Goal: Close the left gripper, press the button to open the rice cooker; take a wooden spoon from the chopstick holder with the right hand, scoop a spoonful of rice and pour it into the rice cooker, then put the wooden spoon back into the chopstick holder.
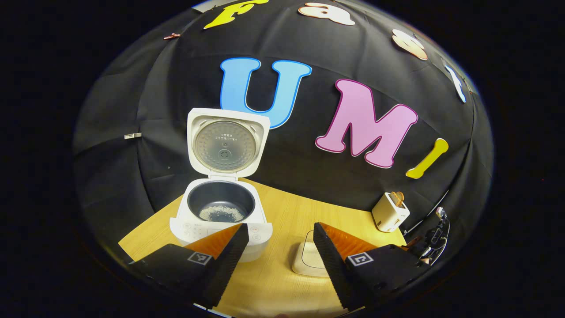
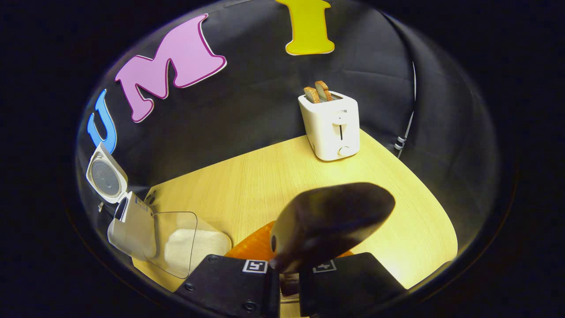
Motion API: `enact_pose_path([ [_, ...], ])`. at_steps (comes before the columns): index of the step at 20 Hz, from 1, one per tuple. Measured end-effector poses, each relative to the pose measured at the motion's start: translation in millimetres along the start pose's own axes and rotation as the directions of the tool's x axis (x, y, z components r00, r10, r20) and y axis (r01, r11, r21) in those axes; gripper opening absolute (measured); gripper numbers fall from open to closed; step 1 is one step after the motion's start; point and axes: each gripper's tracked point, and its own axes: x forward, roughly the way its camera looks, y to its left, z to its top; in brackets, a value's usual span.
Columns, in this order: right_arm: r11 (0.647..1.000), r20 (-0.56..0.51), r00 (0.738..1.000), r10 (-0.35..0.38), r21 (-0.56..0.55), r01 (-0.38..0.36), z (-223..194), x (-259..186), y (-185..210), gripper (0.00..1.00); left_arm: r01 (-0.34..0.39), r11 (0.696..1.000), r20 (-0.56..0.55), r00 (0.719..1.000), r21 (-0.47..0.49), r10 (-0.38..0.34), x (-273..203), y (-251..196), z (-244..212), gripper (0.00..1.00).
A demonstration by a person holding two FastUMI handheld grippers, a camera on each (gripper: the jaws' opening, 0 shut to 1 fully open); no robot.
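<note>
- One rice cooker [image 1: 219, 219] stands open at the counter's [image 1: 282, 282] left, rice grains inside.
- One clear rice container [image 2: 185, 247], one toaster [image 2: 332, 126] far right.
- Left hand-held gripper [image 1: 278, 236] spread, touching nothing.
- Right hand-held gripper [image 2: 289, 276] pinches one wooden spoon [image 2: 331, 223].

White rice cooker [image 1: 220, 221], white toaster [image 2: 334, 126], pale wood-grain table [image 2: 265, 176]
</note>
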Motion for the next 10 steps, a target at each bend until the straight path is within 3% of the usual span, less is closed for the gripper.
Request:
enact_pose_path([
  [1,1.0,0.003,1.0,0.007,0.01,-0.007,2,-1,1,0.07,-0.008,1.0,0.01,1.0,0.002,0.008,-1,1,3,0.96],
  [2,1.0,0.0,1.0,0.013,0.014,-0.013,1,-4,4,0.27,-0.01,1.0,0.021,1.0,0.005,0.01,0,0,6,0.95],
  [3,1.0,-0.003,1.0,0.019,0.013,-0.019,1,-6,5,0.27,-0.011,1.0,0.033,0.999,0.013,0.01,1,1,11,0.95],
  [4,1.0,-0.002,1.0,0.007,0.005,-0.007,1,-10,1,0.37,-0.013,1.0,0.042,0.999,0.023,0.012,3,3,16,0.95],
  [5,1.0,0.001,1.0,-0.003,-0.001,0.003,3,-13,-1,0.68,-0.013,0.999,0.051,0.999,0.033,0.011,5,6,22,0.95],
  [7,1.0,0.006,1.0,-0.019,0.005,0.019,2,-21,-5,0.74,-0.02,0.999,0.081,0.997,0.051,0.016,9,15,42,0.95],
  [9,0.999,0.01,0.999,-0.046,0.016,0.046,2,-30,-10,1.0,-0.076,0.994,0.122,0.99,0.075,0.066,15,37,63,0.95],
  [10,0.998,0.014,0.998,-0.056,0.02,0.056,3,-38,-11,0.99,-0.117,0.989,0.129,0.986,0.09,0.105,20,52,69,0.95],
])
